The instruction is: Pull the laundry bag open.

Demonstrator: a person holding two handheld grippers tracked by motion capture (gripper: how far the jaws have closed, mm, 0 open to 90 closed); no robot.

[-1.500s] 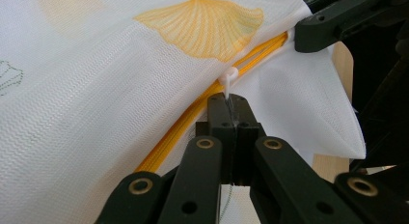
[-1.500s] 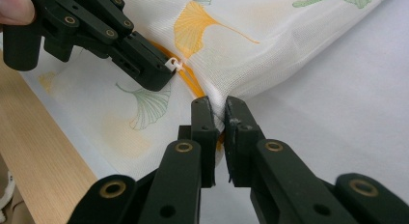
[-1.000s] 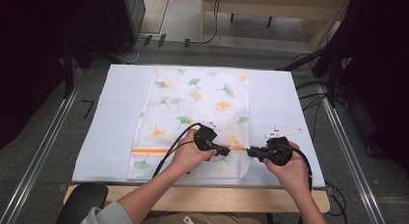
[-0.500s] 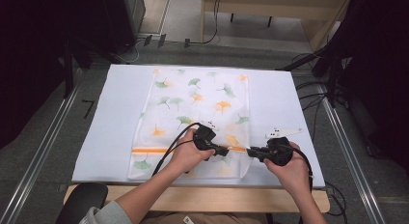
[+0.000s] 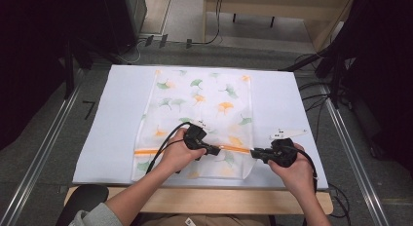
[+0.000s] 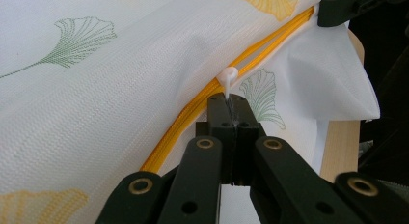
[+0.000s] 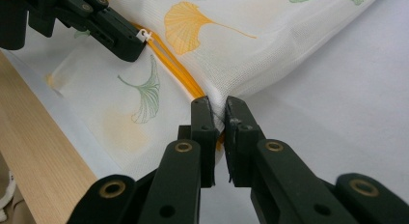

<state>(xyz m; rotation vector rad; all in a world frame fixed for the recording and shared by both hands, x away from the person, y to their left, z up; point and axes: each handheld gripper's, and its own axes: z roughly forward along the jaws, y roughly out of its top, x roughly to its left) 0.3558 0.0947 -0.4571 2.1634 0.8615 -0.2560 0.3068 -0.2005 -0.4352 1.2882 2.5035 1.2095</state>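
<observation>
Both grippers clamp the woven mesh bag: left pinching white zipper pull, right its edge.

One mesh bag – one orange zipper – one white pull – two tools.

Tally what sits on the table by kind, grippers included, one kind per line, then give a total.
Mesh laundry bag with ginkgo-leaf print: 1
Orange zipper on that bag: 1
White zipper pull: 1
White sheet covering the table: 1
Handheld grippers: 2, the left gripper and the right gripper
Total: 6
</observation>
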